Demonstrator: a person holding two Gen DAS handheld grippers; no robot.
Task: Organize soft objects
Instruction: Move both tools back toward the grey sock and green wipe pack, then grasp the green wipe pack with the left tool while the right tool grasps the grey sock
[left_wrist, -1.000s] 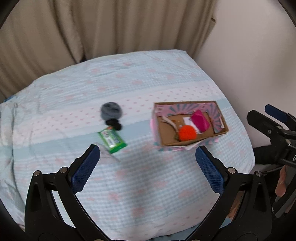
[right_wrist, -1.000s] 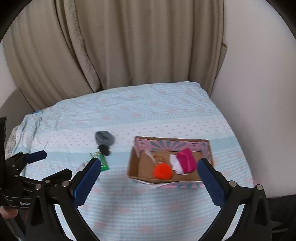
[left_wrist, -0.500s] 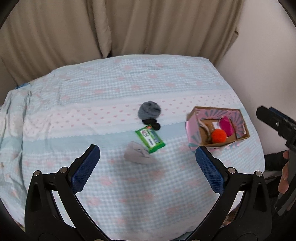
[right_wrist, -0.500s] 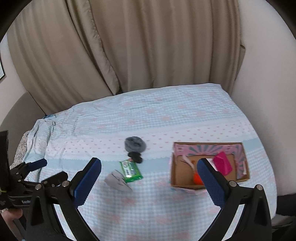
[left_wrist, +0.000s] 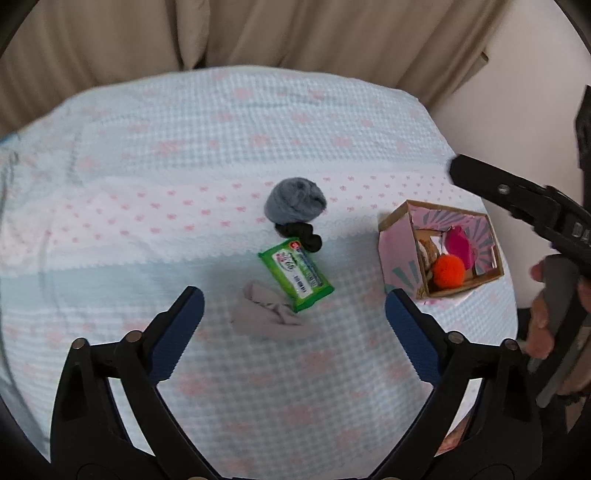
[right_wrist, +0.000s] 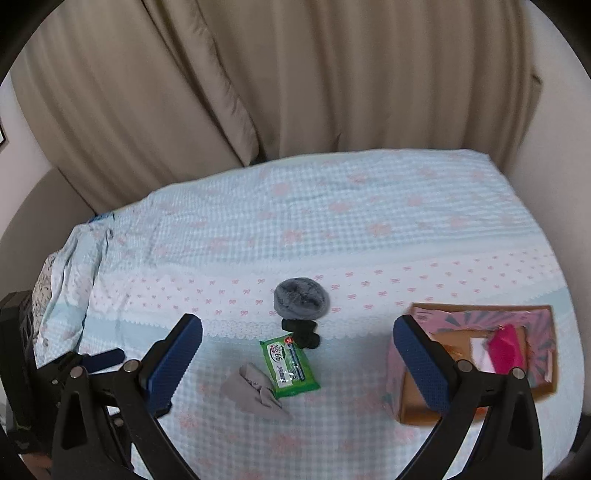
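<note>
A grey fluffy ball (left_wrist: 295, 199) (right_wrist: 301, 299), a black scrunchie (left_wrist: 299, 234) (right_wrist: 301, 332), a green wipes pack (left_wrist: 295, 273) (right_wrist: 290, 363) and a grey crumpled cloth (left_wrist: 262, 314) (right_wrist: 251, 387) lie mid-bed. A pink cardboard box (left_wrist: 395, 240) (right_wrist: 480, 314) at the right holds an orange pompom (left_wrist: 448, 271) and a magenta item (left_wrist: 460, 245) (right_wrist: 504, 349). My left gripper (left_wrist: 293, 330) is open and empty, above the bed just short of the cloth. My right gripper (right_wrist: 297, 365) is open and empty, high above the wipes pack.
The bed has a light blue checked cover (left_wrist: 184, 147) (right_wrist: 369, 221). Beige curtains (left_wrist: 258, 33) (right_wrist: 258, 92) hang behind it. A white wall (left_wrist: 535, 74) is at the right. The right gripper's body and the hand holding it (left_wrist: 546, 295) show at the right of the left wrist view.
Both views have swung left, so the box has shifted right in each view and the loose items now sit between the fingers. The grey cloth has come into view.
</note>
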